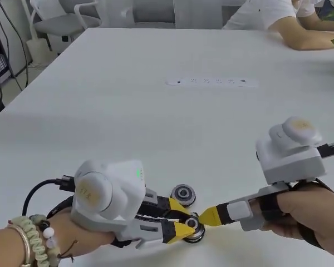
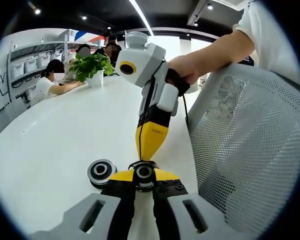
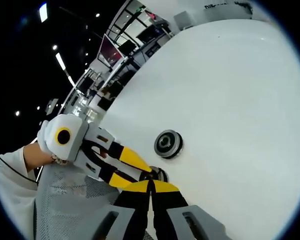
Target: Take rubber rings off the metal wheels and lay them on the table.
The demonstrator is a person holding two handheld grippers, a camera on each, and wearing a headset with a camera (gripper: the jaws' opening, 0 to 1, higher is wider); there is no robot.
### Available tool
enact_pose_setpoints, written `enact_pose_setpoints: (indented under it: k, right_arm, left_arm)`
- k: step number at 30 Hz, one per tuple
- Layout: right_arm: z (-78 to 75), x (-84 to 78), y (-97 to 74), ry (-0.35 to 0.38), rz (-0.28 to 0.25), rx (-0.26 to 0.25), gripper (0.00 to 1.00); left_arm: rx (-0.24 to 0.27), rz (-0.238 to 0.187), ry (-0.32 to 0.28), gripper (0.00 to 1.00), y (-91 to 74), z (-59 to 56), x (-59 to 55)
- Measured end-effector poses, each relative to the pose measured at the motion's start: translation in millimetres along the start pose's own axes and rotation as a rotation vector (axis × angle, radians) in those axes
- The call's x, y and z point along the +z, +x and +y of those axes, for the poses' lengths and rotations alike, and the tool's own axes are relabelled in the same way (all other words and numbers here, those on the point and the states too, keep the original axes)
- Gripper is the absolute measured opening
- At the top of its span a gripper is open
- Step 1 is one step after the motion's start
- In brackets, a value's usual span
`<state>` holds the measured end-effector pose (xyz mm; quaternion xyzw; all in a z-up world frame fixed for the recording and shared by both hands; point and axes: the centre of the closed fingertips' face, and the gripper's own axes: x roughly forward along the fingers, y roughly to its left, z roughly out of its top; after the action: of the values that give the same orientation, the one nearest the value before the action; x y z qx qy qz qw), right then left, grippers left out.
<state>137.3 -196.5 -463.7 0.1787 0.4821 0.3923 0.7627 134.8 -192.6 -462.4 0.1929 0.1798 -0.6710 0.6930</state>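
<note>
Two small metal wheels with black rubber rings are on the white table (image 1: 156,111). My left gripper (image 1: 190,225) is shut on the nearer wheel (image 1: 193,229), its yellow jaws on either side of that wheel (image 2: 143,173). My right gripper (image 1: 203,217) comes in from the right with its tips closed together on the wheel's black rubber ring (image 2: 140,163). In its own view the right gripper (image 3: 150,185) meets the held wheel (image 3: 161,174) just past its tips. The second wheel (image 1: 183,194) (image 2: 102,171) (image 3: 168,143) lies loose just beyond, apart from both grippers.
A recessed socket strip (image 1: 209,82) sits mid-table. A person's arm (image 1: 300,33) rests on the far right corner, and office chairs (image 1: 61,22) stand at the far left. A mesh chair back (image 2: 240,150) is close behind me. A potted plant (image 2: 92,65) stands on the table's far end.
</note>
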Motion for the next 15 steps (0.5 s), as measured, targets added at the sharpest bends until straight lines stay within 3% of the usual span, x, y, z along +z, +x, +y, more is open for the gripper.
enact_pose_setpoints:
  k: [8, 9, 10, 11, 12, 13, 15]
  right_arm:
    - [12.3, 3.3, 1.7, 0.009, -0.014, 0.056, 0.0]
    - [30.3, 14.6, 1.2, 0.041, -0.071, 0.157, 0.0]
    - [37.3, 20.4, -1.5, 0.093, -0.095, 0.193, 0.0]
    - [23.4, 10.4, -0.8, 0.061, -0.034, 0.095, 0.0]
    - [19.0, 11.9, 2.1, -0.052, -0.047, 0.057, 0.0]
    - [20.7, 5.6, 1.8, -0.034, -0.006, 0.059, 0.0]
    - [23.4, 4.4, 3.0, -0.013, -0.016, 0.065, 0.0]
  left_arm:
    - [0.001, 0.0, 0.0, 0.07, -0.2, 0.2, 0.0]
    - [0.001, 0.0, 0.0, 0.07, -0.3, 0.2, 0.0]
    - [0.001, -0.001, -0.001, 0.07, -0.3, 0.1, 0.0]
    - [0.004, -0.001, -0.003, 0.07, -0.4, 0.5, -0.1]
    - [0.003, -0.001, -0.001, 0.07, -0.4, 0.4, 0.0]
    - [0.003, 0.0, 0.0, 0.07, -0.4, 0.4, 0.0]
    - [0.004, 0.001, 0.002, 0.07, -0.4, 0.3, -0.1]
